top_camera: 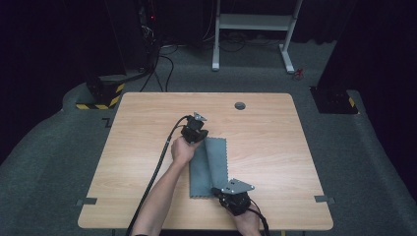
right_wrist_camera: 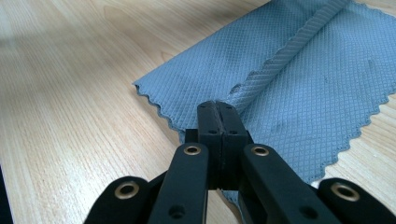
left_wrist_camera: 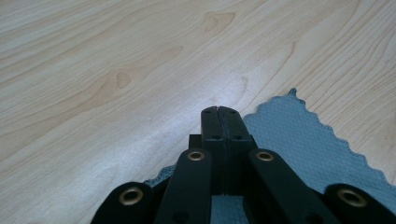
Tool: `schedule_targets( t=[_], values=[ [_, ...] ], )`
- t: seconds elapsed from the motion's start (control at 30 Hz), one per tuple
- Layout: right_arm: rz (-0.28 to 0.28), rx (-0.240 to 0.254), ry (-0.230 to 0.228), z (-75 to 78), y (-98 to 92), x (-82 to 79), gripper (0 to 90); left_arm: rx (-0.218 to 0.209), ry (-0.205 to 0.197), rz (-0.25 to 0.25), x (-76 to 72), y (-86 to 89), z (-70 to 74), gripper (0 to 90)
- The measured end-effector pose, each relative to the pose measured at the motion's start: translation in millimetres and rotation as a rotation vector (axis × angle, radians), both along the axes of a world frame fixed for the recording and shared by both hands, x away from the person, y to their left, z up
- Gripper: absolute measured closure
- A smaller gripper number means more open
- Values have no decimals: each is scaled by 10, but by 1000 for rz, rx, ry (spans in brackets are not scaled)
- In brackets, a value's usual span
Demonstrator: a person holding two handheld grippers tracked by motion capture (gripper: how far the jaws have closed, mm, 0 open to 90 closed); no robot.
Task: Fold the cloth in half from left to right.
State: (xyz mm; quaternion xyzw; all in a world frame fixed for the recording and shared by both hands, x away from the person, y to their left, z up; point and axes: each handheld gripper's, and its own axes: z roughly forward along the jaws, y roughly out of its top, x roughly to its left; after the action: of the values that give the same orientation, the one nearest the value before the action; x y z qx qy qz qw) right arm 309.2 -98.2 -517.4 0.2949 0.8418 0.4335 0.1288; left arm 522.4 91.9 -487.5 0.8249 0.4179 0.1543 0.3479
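Note:
A grey waffle-weave cloth (top_camera: 216, 157) with scalloped edges lies in the middle of the wooden table (top_camera: 275, 147), with a raised fold running along its length. My left gripper (top_camera: 199, 140) is at the cloth's far left corner. In the left gripper view the jaws (left_wrist_camera: 219, 111) are pressed together at the cloth's (left_wrist_camera: 299, 140) edge. My right gripper (top_camera: 216, 191) is at the cloth's near end. In the right gripper view the ridge of the cloth (right_wrist_camera: 303, 79) runs straight into the shut jaw tips (right_wrist_camera: 217, 106).
A round cable hole (top_camera: 240, 105) sits near the table's far edge. Beyond the table stand a white frame (top_camera: 253, 29) and a black stand with yellow-black stripes (top_camera: 101, 93). Bare wood lies to the left and right of the cloth.

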Motion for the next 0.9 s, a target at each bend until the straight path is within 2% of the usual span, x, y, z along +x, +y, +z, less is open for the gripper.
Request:
schedule_targets(
  t=[0.2,0.3,0.53,0.8,0.9],
  values=[
    [-20,-2,-6,11,-62,-44,900,-1,-3,-20,-5,-115,16,899],
    [-27,-7,-3,0,-91,-56,900,25,-9,-31,-8,-171,19,898],
    [-44,-22,-5,-5,-145,-84,900,47,9,-45,19,-288,-54,897],
    [-61,-39,14,-44,-217,-84,900,63,2,-67,31,-441,-109,897],
    [-65,-56,6,-43,-228,-91,900,65,5,-73,38,-480,-124,896]
  ],
)
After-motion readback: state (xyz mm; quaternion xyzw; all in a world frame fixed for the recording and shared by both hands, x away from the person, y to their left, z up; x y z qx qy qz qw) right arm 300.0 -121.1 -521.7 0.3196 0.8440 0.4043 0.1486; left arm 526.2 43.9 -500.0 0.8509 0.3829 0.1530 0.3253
